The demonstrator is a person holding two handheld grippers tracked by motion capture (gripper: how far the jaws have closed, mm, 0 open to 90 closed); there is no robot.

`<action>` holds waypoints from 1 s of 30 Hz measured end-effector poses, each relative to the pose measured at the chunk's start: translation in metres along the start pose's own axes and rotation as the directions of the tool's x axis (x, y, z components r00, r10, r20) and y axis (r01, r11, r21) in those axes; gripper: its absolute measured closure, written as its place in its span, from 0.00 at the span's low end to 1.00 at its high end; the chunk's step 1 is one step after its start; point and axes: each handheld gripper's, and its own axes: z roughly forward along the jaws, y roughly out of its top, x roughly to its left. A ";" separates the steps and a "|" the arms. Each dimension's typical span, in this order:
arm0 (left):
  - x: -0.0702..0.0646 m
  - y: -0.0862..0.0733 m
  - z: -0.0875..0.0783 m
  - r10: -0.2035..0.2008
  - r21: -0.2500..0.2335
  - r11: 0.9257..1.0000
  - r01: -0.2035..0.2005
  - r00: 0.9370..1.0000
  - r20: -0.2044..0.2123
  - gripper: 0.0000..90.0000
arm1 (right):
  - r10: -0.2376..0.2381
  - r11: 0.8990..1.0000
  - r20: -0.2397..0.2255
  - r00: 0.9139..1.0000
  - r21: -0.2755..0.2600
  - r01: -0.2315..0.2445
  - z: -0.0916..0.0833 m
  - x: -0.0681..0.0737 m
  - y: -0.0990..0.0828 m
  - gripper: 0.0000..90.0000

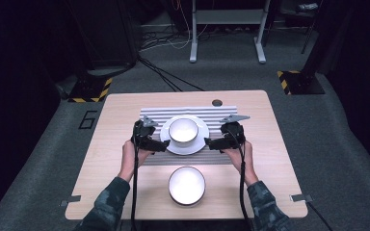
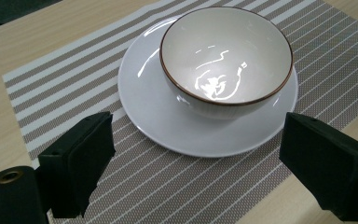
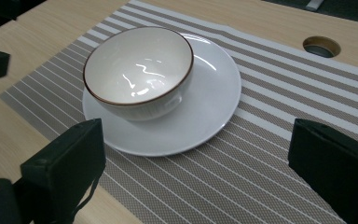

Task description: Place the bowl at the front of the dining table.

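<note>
Glossy white bowl (image 2: 226,56) w/ brown rim on round plate (image 2: 168,123), ribbed mat (image 2: 168,186); both claws wide.

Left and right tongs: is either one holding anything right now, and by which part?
Nothing is held. The left tongs and right tongs stand open on either side of the plate with the bowl on it, touching neither.
</note>
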 end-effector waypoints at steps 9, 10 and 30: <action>0.006 -0.028 -0.016 -0.022 0.006 1.000 0.022 0.999 -0.024 0.11 | -0.031 0.999 0.032 0.999 -0.020 0.032 -0.015 0.001 -0.019 0.05; 0.007 -0.031 -0.018 -0.030 0.000 1.000 0.030 0.999 -0.024 0.11 | -0.036 0.999 0.033 0.999 -0.019 0.036 -0.016 0.001 -0.021 0.05; 0.011 -0.077 -0.037 -0.049 -0.002 0.999 0.049 0.997 -0.066 0.09 | -0.032 0.999 0.063 0.998 -0.001 0.032 -0.047 -0.003 -0.065 0.06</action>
